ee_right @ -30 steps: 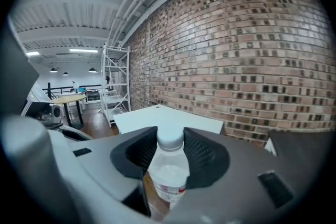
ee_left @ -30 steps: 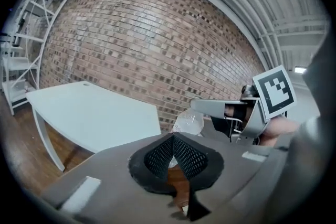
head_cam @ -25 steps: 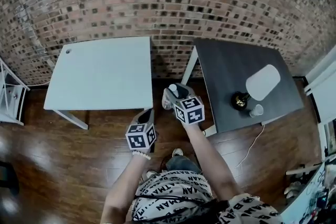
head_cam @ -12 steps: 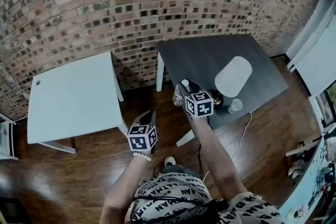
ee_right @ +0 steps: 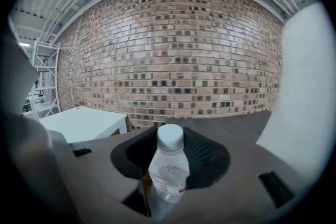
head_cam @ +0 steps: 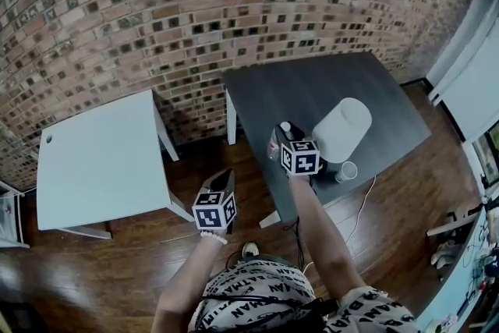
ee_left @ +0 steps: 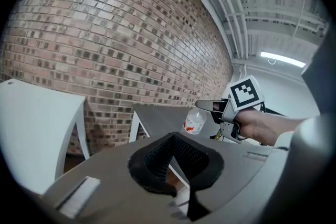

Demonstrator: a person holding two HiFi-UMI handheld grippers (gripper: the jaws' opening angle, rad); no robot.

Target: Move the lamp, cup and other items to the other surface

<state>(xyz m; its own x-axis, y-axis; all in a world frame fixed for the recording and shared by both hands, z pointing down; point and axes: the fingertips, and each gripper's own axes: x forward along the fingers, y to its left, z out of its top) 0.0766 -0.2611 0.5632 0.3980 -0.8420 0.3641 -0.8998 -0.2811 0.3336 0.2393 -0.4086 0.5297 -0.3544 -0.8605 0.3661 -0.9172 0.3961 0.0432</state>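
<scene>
My right gripper [head_cam: 282, 138] is shut on a small clear bottle [ee_right: 169, 168] with a white cap, which it holds upright over the near left part of the dark table [head_cam: 312, 86]. The lamp with its white shade [head_cam: 341, 129] stands just right of that gripper, and the shade [ee_right: 310, 86] fills the right side of the right gripper view. A small white cup [head_cam: 346, 171] sits by the table's front edge. My left gripper [head_cam: 222, 182] hangs over the floor between the two tables, jaws together with nothing in them. The left gripper view shows the held bottle [ee_left: 195, 120].
A white table [head_cam: 101, 160] stands to the left along the brick wall [head_cam: 195, 4]. The lamp's cord [head_cam: 362, 207] hangs from the dark table's front edge to the wooden floor [head_cam: 117, 277]. White furniture [head_cam: 475, 82] stands at the far right.
Both grippers have travelled right, away from the white table. The right one has carried the bottle from the gap between the tables to over the dark table, beside the lamp.
</scene>
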